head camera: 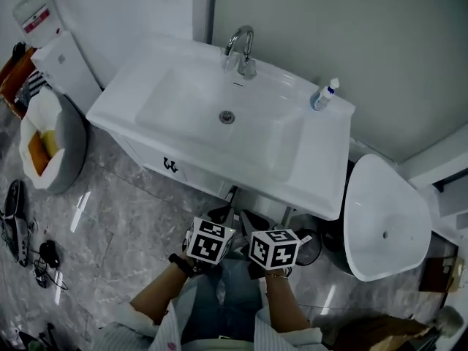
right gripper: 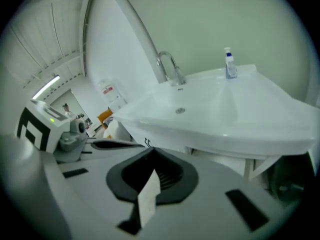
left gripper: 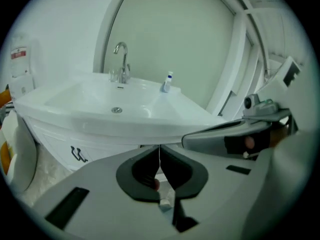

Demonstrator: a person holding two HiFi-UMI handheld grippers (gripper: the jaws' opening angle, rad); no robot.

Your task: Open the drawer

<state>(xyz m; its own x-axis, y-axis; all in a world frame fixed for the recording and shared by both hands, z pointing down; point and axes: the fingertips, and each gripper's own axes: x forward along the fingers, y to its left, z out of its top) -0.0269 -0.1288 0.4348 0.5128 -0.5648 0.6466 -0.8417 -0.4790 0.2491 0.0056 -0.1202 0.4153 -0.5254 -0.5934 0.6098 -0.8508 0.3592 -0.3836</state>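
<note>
Bottle [head camera: 325, 95] right of faucet [head camera: 240, 52]

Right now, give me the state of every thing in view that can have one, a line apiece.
drawer: shut, neither gripper on its handle.
faucet: off, no water running.
basin: empty, nothing in the bowl.
bottle: upright, cap on, at the basin's rear corner.
left gripper: jaws together, holding nothing.
right gripper: jaws together, holding nothing.
</note>
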